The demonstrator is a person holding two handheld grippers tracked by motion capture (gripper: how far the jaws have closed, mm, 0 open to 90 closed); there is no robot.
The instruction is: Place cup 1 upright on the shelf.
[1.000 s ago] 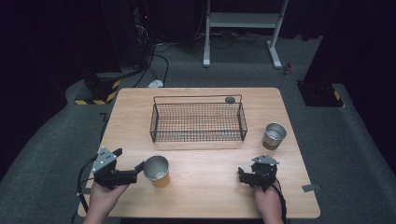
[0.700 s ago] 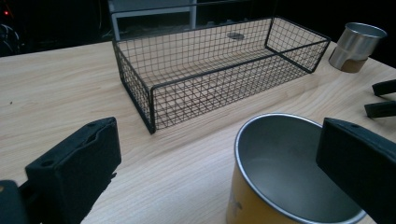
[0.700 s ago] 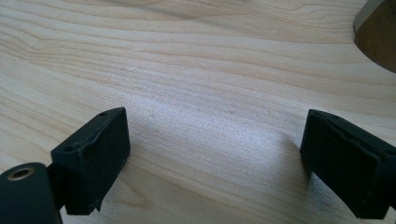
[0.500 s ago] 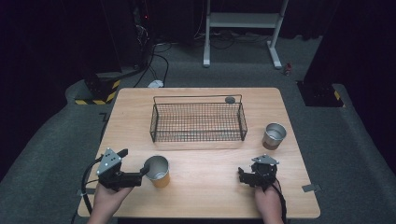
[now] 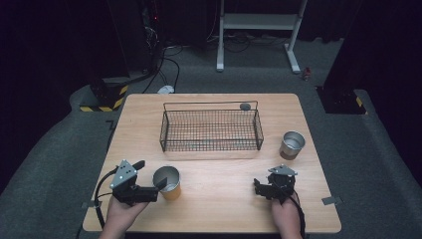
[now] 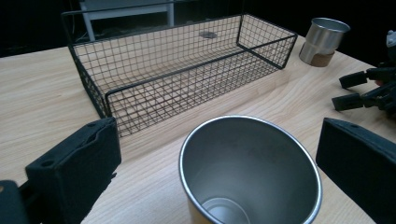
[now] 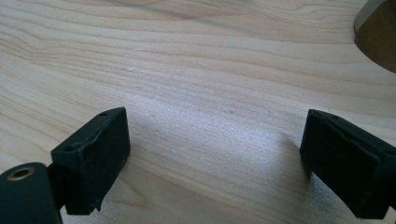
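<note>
**Left hand-held gripper closing in on the near cup**

The left hand-held gripper [image 5: 160, 185] is at the near left part of the table [image 5: 219, 199], its jaws spread wide on both sides of the steel cup [image 6: 250, 170], not yet pressing it. The step looks like the approach for a grasp; next the jaws should squeeze the cup wall evenly, then lift. The right hand-held gripper [image 5: 257, 186] rests released near the front right edge, holding nothing. Farther away stand the wire basket [image 5: 211, 130] and a second cup [image 5: 291, 145] by the right edge. The small round object [image 5: 245, 106] behind the basket is hard to identify.
</note>
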